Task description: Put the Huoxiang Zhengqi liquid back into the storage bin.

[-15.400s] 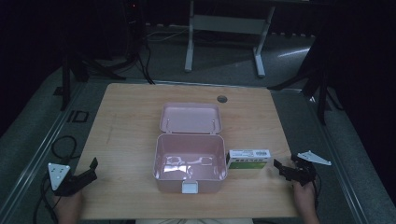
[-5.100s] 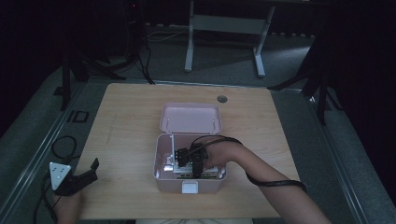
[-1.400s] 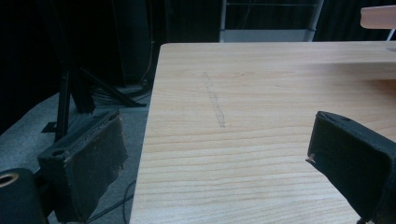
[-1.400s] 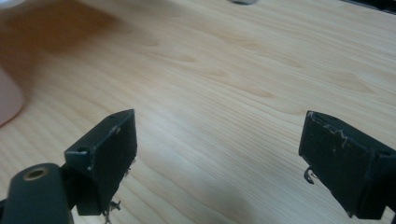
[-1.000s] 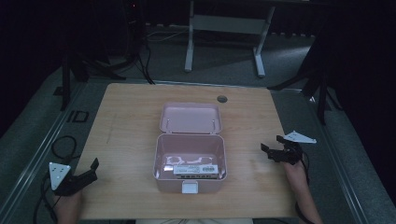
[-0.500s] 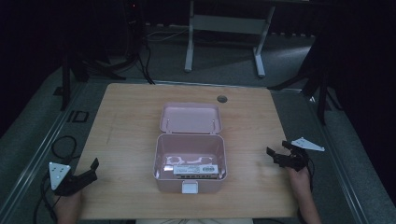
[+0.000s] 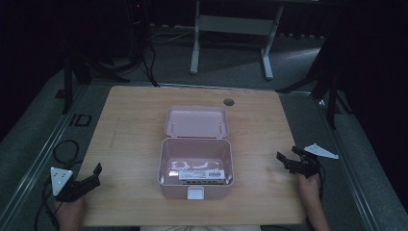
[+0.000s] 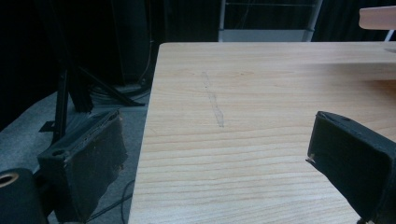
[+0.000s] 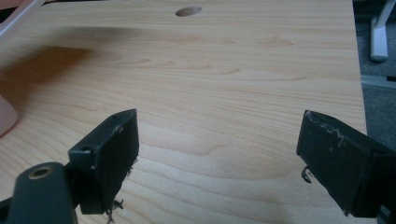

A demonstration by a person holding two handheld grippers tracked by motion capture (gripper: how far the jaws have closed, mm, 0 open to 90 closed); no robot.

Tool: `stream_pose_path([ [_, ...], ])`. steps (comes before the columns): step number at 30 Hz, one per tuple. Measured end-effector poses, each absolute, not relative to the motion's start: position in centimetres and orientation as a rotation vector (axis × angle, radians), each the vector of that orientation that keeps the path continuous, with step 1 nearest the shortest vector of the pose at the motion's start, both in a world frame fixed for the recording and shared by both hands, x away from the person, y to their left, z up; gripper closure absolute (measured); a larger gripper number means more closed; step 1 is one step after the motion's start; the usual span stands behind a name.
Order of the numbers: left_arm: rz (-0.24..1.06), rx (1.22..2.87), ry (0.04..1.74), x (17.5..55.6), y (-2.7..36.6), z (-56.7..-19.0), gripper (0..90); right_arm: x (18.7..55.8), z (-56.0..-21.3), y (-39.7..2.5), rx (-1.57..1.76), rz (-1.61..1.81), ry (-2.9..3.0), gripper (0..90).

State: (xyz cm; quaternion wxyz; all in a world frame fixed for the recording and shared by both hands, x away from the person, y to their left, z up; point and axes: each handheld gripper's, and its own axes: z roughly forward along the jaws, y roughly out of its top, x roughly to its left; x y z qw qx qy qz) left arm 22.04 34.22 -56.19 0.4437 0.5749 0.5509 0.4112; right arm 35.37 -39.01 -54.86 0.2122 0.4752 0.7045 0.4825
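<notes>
Pink box (image 7: 196,166) sits mid-table, lid (image 7: 196,121) thrown back flat toward the far edge. Inside it, against the near wall, lies a small white-labelled packet (image 7: 201,175); some pale bits lie beside it, too small for me to name. White latch (image 7: 196,193) on the front face. My left gripper (image 7: 91,176) rests at the near left corner of the wooden table (image 7: 130,130), jaws spread wide, nothing between them. My right gripper (image 7: 287,161) is at the right edge, well apart from the box, jaws likewise wide and empty. Round cable hole (image 9: 188,11) near the far edge.
</notes>
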Motion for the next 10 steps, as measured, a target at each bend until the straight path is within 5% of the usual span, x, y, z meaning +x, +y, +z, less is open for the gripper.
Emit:
stream_pose_path([
  [10,1.021,1.424,1.363,22.02,34.22,-56.2,4.5,35.43,-54.88,-39.09,1.321,1.345,1.958,12.7],
])
